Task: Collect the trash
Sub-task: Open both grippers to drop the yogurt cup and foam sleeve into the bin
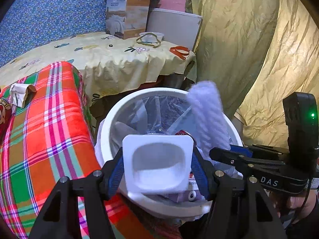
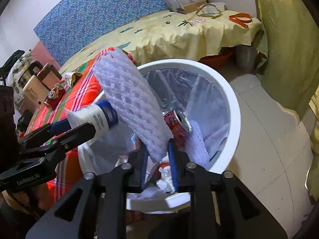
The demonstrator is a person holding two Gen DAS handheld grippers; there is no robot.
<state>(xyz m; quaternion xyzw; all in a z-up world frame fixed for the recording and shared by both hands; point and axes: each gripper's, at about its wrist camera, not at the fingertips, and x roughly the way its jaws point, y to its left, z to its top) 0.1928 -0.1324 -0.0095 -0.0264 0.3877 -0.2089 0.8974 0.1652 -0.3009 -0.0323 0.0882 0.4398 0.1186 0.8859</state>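
My left gripper (image 1: 157, 167) is shut on a white plastic cup (image 1: 158, 165) and holds it over the near rim of the white trash bin (image 1: 111, 115). In the right wrist view the cup (image 2: 95, 117) shows at the left, held over the bin's (image 2: 231, 99) edge. My right gripper (image 2: 158, 155) is shut on a white foam net sleeve (image 2: 129, 103) and holds it upright over the bin; the sleeve also shows in the left wrist view (image 1: 207, 115). A red drink can (image 2: 177, 123) and more white trash lie inside the lined bin.
A plaid-covered surface (image 1: 49, 129) at the left holds a crumpled paper scrap (image 1: 20, 94), a red can (image 2: 54, 95) and a kettle (image 2: 30, 73). A yellow-clothed table (image 1: 111, 59) behind holds a box (image 1: 127, 14), bands and a bowl. A yellow curtain (image 1: 259, 49) hangs at the right.
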